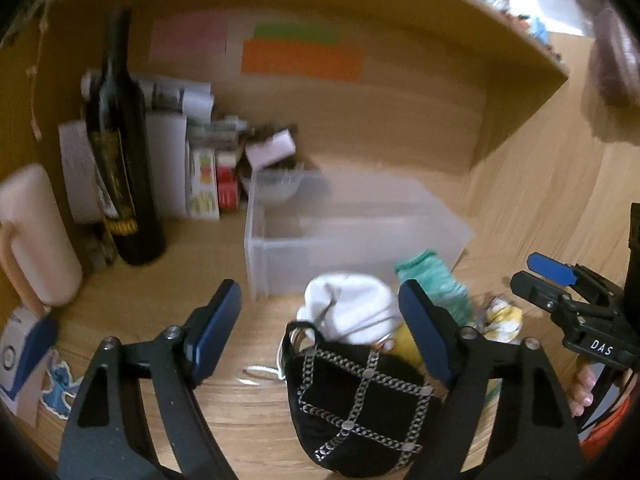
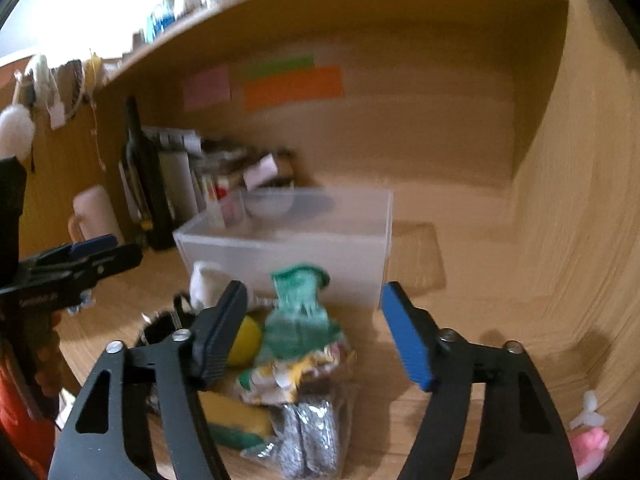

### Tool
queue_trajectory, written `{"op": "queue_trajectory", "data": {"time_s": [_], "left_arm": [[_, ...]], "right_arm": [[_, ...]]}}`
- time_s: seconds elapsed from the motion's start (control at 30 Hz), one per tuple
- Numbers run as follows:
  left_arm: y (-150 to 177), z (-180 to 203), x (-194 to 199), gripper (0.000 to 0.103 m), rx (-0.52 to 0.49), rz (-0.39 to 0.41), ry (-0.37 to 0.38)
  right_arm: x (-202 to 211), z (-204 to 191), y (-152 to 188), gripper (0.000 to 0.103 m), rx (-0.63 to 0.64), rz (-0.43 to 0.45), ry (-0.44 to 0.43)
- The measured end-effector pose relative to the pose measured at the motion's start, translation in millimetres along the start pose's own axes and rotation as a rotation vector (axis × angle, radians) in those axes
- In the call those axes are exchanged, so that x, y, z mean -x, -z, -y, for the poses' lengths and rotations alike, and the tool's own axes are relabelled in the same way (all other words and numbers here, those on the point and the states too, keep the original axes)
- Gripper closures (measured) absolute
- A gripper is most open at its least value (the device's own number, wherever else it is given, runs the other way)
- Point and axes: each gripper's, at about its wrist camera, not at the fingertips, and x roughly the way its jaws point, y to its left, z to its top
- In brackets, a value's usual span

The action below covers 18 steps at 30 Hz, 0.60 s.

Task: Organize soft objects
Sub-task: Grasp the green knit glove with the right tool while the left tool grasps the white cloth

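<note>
Left gripper (image 1: 320,332): black arms, dark blue ribbed pads, silver screws | Right gripper (image 2: 314,334): black arms, blue ribbed pads, silver screws; white "DAS" lettering | Hand (image 1: 582,390): bare skin, pale nails

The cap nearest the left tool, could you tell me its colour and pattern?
Black cap crossed by a silver chain grid; clearest in the left wrist view.

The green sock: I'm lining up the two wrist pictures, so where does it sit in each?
Left wrist: green sock lies right of centre, just in front of the clear plastic bin's near right corner.
Right wrist: green sock lies at centre, atop the pile, before the bin.
Shared landmark: orange paper on the back wall.
</note>
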Motion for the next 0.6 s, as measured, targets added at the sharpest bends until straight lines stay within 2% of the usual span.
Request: {"op": "queue_trajectory", "data": {"time_s": [0.2,0.27,0.53,0.6], "left_arm": [[-1.8,-3.1,-29.4,0.022,0.004,-0.091,0.031],[-4.5,-0.6,-38.7,0.022,-0.003,-0.121,0.041],[-5.5,22.3,-65.4,0.022,-0.07,-0.211,0.09],[-4.0,25.5,-76.6,0.017,-0.084,-0.251,0.089]], "right_arm": [[-25.3,2.7,-4.4,0.046,0.062,-0.104,-0.013],[-36.1,4.3,-6.9,0.054,0.08,-0.149,-0.026],[-70.0,11.9,-9.1,0.059,0.06,-0.296,-0.128],[-76.8,10.3,-7.9,0.062,0.052,-0.331,-0.157]]}}
